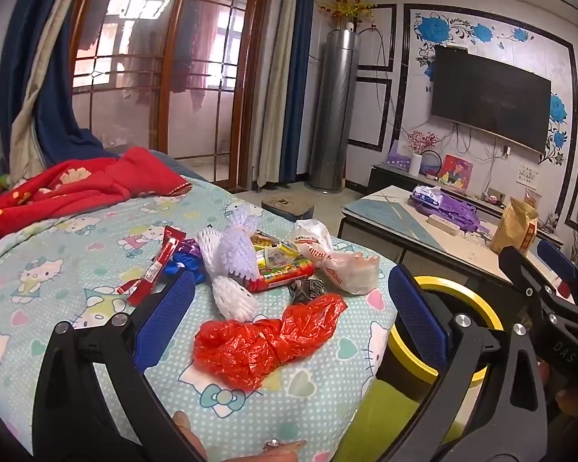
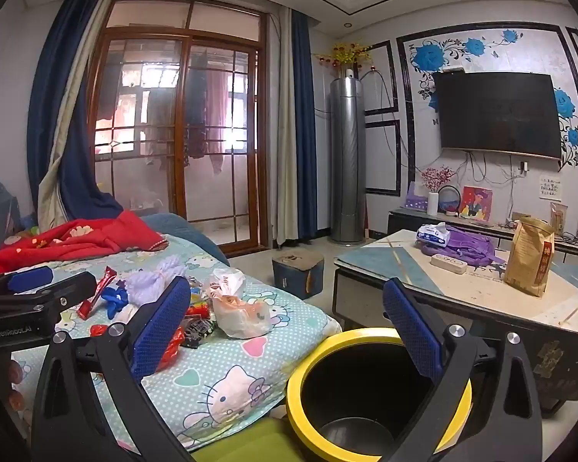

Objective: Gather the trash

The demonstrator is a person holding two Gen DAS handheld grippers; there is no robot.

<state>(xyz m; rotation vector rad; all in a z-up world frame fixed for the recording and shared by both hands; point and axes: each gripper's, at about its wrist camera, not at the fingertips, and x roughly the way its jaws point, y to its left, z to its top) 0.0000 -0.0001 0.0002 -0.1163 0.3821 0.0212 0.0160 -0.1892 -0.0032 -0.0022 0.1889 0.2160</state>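
Note:
A pile of trash lies on the Hello Kitty bedspread (image 1: pixel 57 269): a crumpled red plastic bag (image 1: pixel 262 342), white foam fruit nets (image 1: pixel 231 265), a red snack wrapper (image 1: pixel 154 269), a clear printed bag (image 1: pixel 339 258) and a red tube wrapper (image 1: pixel 281 277). My left gripper (image 1: pixel 289 315) is open and empty, hovering over the red bag. My right gripper (image 2: pixel 289 323) is open and empty above the black bin with a yellow rim (image 2: pixel 366 389), which stands beside the bed. The clear bag (image 2: pixel 239 308) also shows in the right wrist view.
A low table (image 2: pixel 462 288) to the right holds a brown paper bag (image 2: pixel 530 256), a power strip and purple cloth. A red blanket (image 1: pixel 77 188) lies further up the bed. A small stool (image 2: pixel 298 271) stands on the floor beyond the bin.

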